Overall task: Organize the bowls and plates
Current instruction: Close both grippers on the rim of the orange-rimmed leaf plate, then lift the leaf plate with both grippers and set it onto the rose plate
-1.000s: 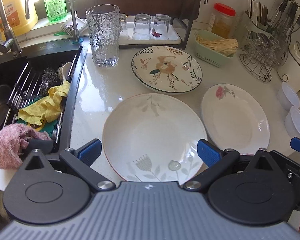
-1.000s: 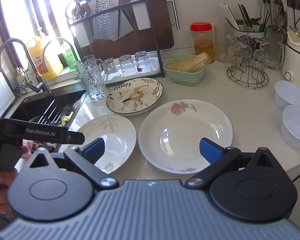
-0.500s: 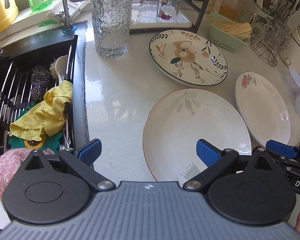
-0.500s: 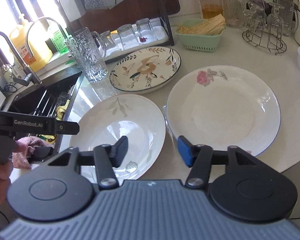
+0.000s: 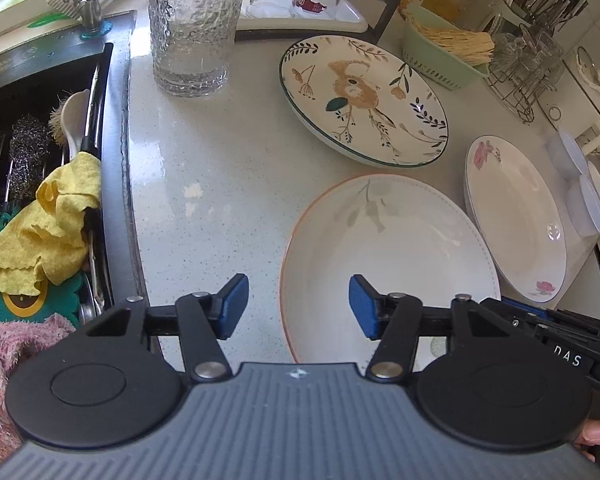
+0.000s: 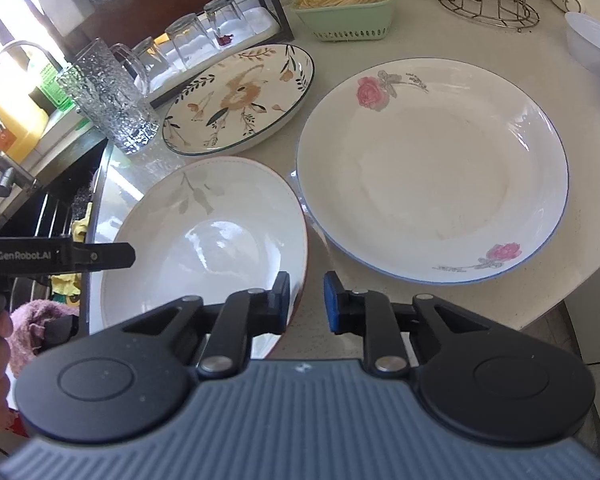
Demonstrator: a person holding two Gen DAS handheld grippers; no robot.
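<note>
White glazed ceramic, edged in thin orange and printed with pale grey leaves, forms the nearest plate (image 5: 388, 256), which is set on the speckled countertop (image 5: 204, 184) near its front edge. The left gripper (image 5: 298, 306) is positioned over this plate's near-left rim; its jaws have just been closing and are seen half open, with the rim lying between the blue pads (image 5: 232, 304) and not yet pressed. The right gripper (image 6: 307, 300) is placed at the same plate's near-right rim (image 6: 300, 280); its jaws have just been closing and stand narrowly apart, the rim edge passing between them. Firm pad contact cannot be confirmed from the right wrist view.

A rose-printed plate with a blue rim (image 6: 432, 176) is located just right of the leaf plate. A deeper plate with a brown flower and dark leaf sprigs (image 5: 364, 96) is located farther back. A textured glass tumbler (image 5: 192, 24) stands far left, beside the sink (image 5: 112, 152). A yellow cloth (image 5: 48, 232) is draped over the sink rack. A green basket of sticks (image 6: 348, 8) is found at the far side.
</note>
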